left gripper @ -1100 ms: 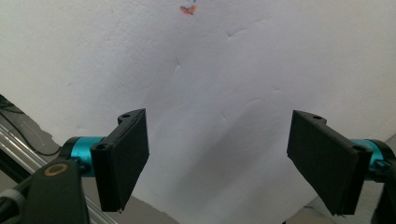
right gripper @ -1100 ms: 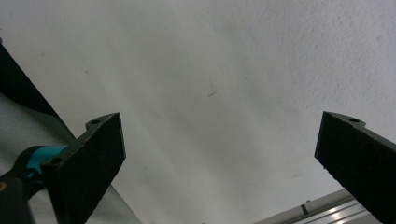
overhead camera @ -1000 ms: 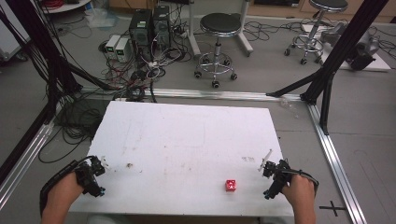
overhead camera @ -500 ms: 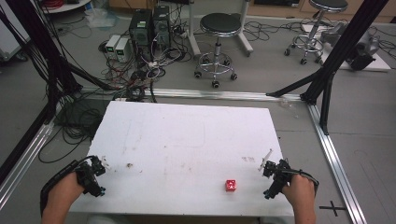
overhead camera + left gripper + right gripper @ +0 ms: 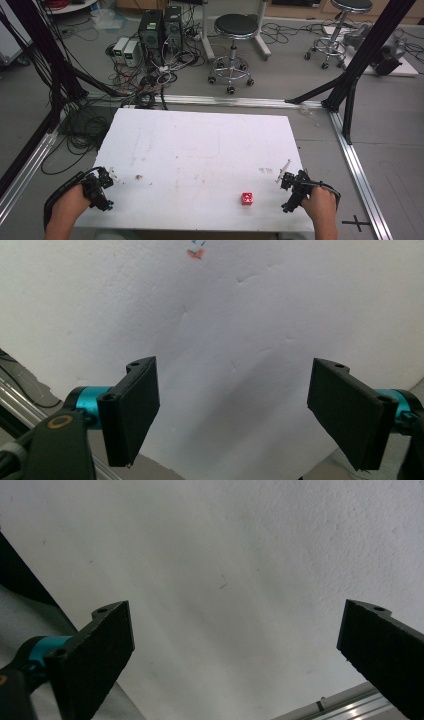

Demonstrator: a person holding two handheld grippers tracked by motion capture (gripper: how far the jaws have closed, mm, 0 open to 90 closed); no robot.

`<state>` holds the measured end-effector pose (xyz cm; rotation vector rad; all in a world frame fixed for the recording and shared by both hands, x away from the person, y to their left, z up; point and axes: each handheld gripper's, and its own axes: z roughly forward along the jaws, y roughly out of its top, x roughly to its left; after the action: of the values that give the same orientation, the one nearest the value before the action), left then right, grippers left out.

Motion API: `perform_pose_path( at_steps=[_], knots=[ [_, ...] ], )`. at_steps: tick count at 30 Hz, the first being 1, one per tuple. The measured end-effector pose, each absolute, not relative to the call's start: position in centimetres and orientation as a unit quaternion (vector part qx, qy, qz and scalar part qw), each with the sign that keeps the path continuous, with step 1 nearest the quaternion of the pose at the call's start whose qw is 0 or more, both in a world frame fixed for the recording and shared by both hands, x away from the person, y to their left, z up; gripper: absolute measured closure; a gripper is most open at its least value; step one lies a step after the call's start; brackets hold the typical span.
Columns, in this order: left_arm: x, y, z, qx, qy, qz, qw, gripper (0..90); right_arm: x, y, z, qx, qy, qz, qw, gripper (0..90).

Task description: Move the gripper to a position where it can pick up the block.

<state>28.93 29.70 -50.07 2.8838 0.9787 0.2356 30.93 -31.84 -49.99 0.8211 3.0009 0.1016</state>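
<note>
A small red cube point(image 5: 246, 198) lies on the white foam board point(image 5: 200, 150), near its front edge and right of centre. My right gripper point(image 5: 289, 191) hovers at the board's front right corner, a little to the right of the cube, apart from it. In the right gripper view its black jaws stand wide apart around the gripper's midpoint point(image 5: 240, 650), with only white board between them. My left gripper point(image 5: 103, 187) rests at the board's front left corner. In the left gripper view its midpoint point(image 5: 235, 412) lies over bare board, jaws open and nothing held.
A small orange-brown mark point(image 5: 138, 177) stains the board near my left gripper; it also shows as an orange spot point(image 5: 195, 253). A thin white stick point(image 5: 283, 169) lies just beyond my right gripper. Aluminium rails point(image 5: 360, 175) frame the board. Stools point(image 5: 235, 30) and cables point(image 5: 150, 75) stand beyond.
</note>
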Motion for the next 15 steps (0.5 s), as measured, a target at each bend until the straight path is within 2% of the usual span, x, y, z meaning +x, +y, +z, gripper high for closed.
perform_pose_path(
  at_steps=[15],
  knots=[
    [28.9,29.6,-50.0,0.944,0.319,0.077,0.047,21.2,31.1,-29.8,-49.8,0.197,0.979,0.030,0.032,0.9]
  ],
)
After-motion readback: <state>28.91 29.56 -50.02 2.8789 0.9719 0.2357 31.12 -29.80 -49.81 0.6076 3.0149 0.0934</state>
